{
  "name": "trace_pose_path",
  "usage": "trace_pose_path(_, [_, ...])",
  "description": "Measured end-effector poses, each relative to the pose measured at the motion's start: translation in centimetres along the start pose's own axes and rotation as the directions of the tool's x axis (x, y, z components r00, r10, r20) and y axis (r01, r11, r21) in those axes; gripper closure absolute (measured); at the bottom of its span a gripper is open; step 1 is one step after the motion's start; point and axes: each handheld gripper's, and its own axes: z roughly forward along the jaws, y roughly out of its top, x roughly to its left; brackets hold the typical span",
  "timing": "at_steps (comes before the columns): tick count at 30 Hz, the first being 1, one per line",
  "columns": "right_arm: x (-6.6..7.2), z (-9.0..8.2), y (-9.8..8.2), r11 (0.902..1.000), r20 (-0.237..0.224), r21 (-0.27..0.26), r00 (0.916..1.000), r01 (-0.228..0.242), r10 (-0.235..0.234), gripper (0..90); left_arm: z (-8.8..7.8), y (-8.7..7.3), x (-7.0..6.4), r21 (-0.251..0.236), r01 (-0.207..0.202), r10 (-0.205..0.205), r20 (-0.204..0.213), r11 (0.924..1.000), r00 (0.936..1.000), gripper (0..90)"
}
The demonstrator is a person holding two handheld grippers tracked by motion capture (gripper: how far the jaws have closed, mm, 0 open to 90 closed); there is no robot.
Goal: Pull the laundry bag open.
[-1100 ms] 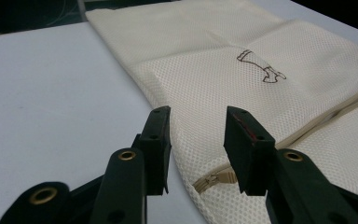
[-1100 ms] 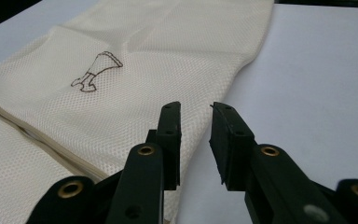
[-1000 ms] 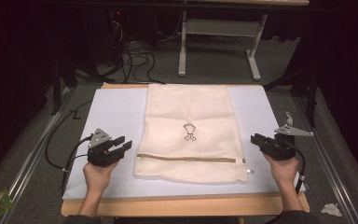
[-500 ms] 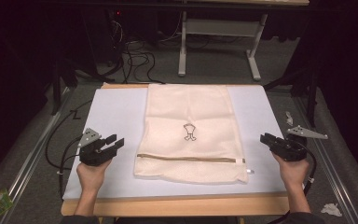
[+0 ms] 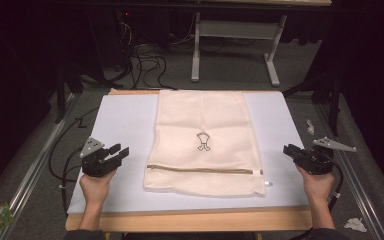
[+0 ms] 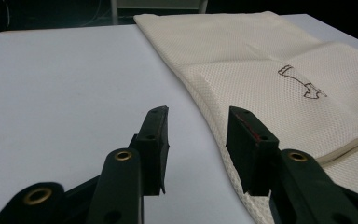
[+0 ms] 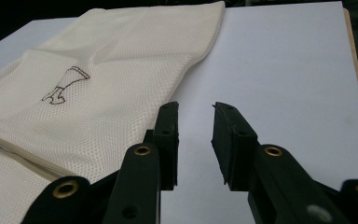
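This looked like a lab or test room, not a home. In the middle of the frame a wooden table (image 5: 190,220) carried a plain white board (image 5: 120,120), set up like a work spot. Along the lower left and lower right ran metal rails (image 5: 35,170). At the upper left, black cables (image 5: 145,62) lay tangled on a grey carpet floor (image 5: 230,75). At the top middle stood the white metal legs of a desk (image 5: 235,45). The edges of the room were very dark.
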Motion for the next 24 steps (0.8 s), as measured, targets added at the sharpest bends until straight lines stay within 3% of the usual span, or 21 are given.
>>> trace_pose_path(20, [-0.6, 1.6, -1.1, 0.9993, 0.019, 0.024, 0.9994, -0.029, 0.028, 70.4, 1.4, -1.1, 0.8, 0.015, 0.019, -0.019, -0.034, 0.9997, 0.9992, 57.8])
trace_pose_path(24, [-0.6, 2.1, -1.3, 0.9986, 0.02, 0.036, 0.9991, -0.038, 0.038, 70.1, 1.8, -1.6, 1.1, 0.019, 0.039, -0.039, -0.037, 0.999, 0.9986, 57.4])
